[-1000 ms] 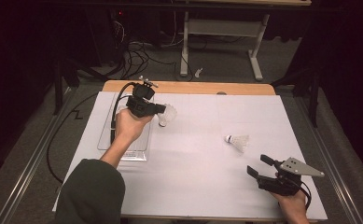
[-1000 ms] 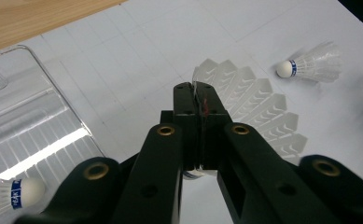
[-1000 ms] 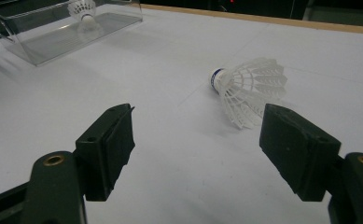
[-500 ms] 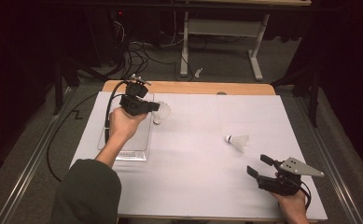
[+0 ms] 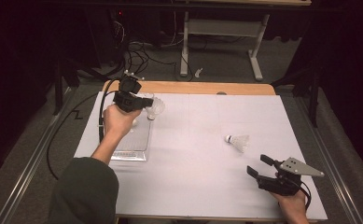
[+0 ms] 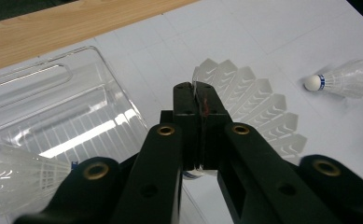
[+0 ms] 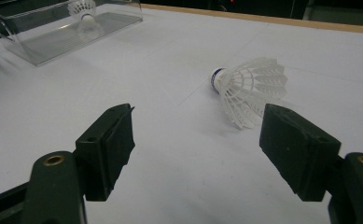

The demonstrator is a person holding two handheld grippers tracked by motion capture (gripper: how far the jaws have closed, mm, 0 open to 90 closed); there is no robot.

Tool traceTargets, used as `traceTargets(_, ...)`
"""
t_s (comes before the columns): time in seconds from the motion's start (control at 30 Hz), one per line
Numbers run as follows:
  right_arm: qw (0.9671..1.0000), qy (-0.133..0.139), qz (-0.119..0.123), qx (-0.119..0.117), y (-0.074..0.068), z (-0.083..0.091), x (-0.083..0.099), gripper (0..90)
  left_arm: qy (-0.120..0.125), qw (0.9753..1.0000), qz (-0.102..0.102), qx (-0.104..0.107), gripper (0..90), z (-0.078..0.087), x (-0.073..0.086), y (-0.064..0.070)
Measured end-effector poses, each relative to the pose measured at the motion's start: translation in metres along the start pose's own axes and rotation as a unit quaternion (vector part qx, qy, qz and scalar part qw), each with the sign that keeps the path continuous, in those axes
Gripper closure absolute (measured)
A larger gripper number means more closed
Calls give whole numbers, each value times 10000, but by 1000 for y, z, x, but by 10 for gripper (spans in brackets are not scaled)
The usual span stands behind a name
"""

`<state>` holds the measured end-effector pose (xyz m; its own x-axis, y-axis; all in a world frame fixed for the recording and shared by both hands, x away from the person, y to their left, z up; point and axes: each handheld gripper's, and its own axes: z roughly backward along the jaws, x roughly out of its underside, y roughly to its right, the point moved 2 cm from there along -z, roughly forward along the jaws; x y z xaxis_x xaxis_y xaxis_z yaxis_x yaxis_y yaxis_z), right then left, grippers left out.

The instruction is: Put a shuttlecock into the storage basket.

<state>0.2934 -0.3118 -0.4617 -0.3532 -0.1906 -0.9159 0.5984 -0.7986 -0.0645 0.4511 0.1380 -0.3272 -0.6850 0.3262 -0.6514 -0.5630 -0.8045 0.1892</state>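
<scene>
Bright overhead light on the white table (image 5: 198, 186), dark surroundings, glare on the clear tray (image 6: 53, 107).

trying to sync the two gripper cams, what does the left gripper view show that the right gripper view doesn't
Left gripper view: the left gripper, jaws shut on a held shuttlecock by its skirt.

Right gripper view: the right gripper, jaws wide open with nothing between them.

Both: the clear plastic tray with a shuttlecock inside, the loose shuttlecock lying on the white table, and the wooden edge.
</scene>
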Motion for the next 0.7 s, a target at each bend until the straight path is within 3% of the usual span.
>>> traceTargets(0.7, 10000, 9, -19, -10, 0, 0, 0, 267, -103, 9985, 325, -425, 883, -7, 3, -27)
